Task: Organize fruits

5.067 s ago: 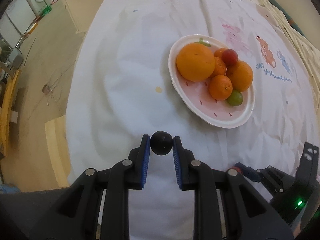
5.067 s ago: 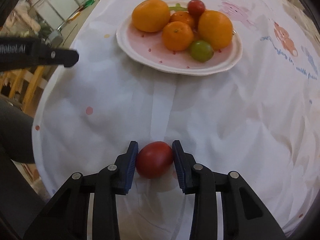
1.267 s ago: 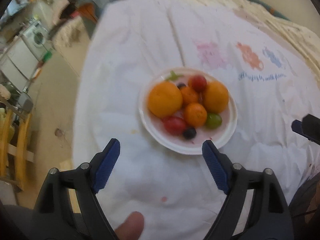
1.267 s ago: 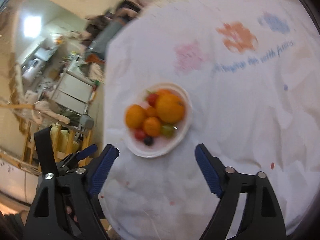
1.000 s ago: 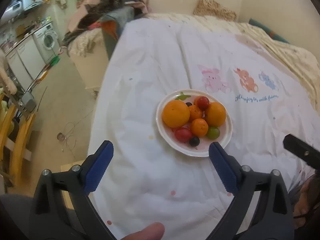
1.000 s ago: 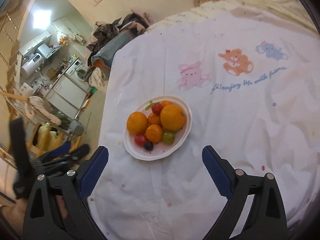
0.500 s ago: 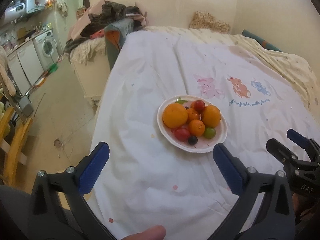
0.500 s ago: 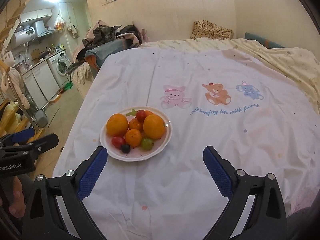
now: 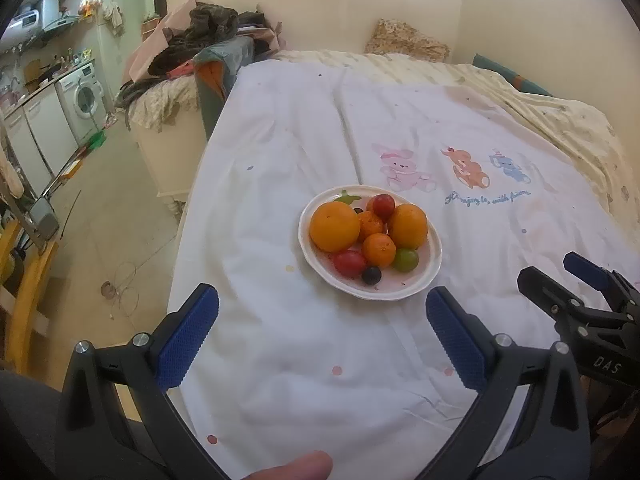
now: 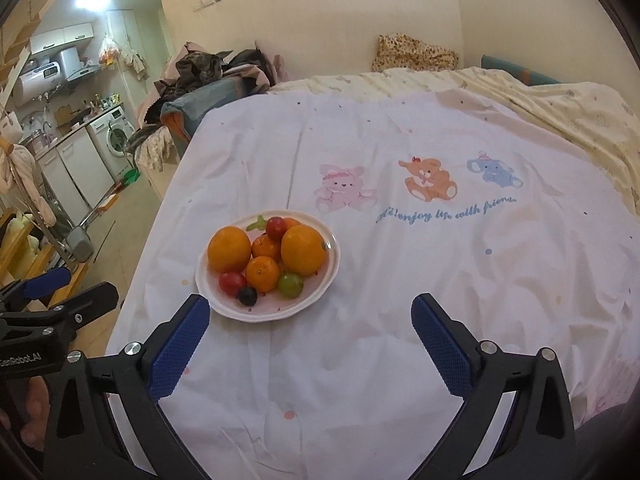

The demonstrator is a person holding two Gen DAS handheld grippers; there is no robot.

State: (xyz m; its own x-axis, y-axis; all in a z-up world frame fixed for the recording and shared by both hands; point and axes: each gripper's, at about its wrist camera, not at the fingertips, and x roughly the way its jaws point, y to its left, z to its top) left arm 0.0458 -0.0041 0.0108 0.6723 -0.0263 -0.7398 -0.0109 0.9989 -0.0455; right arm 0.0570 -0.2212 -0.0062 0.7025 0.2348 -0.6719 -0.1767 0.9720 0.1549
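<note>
A white plate [image 9: 400, 294] on the white sheet holds two big oranges [image 9: 335, 226], small mandarins [image 9: 379, 249], a red tomato [image 9: 349, 263], a dark grape [image 9: 371, 275], a green grape [image 9: 407, 260] and a red fruit [image 9: 383, 205] at the back. My left gripper [image 9: 320, 294] hovers short of the plate, open wide and empty. My right gripper [image 10: 310, 302] is back from the plate [image 10: 256, 316] and to its right; its jaws are opening with nothing between them. Each gripper shows at the edge of the other's view.
The sheet carries printed animals and lettering [image 10: 424, 184]. Its left edge drops to the floor [image 9: 100, 220], with a washing machine [image 9: 86, 100] and a clothes pile [image 9: 200, 36] beyond. A cream blanket [image 9: 560, 120] lies along the right. A thumb [image 9: 296, 468] shows at the bottom.
Five seconds ago the left gripper held the dark grape and the right the red tomato; both fruits now lie on the plate. Both grippers have pulled back and opened wide.
</note>
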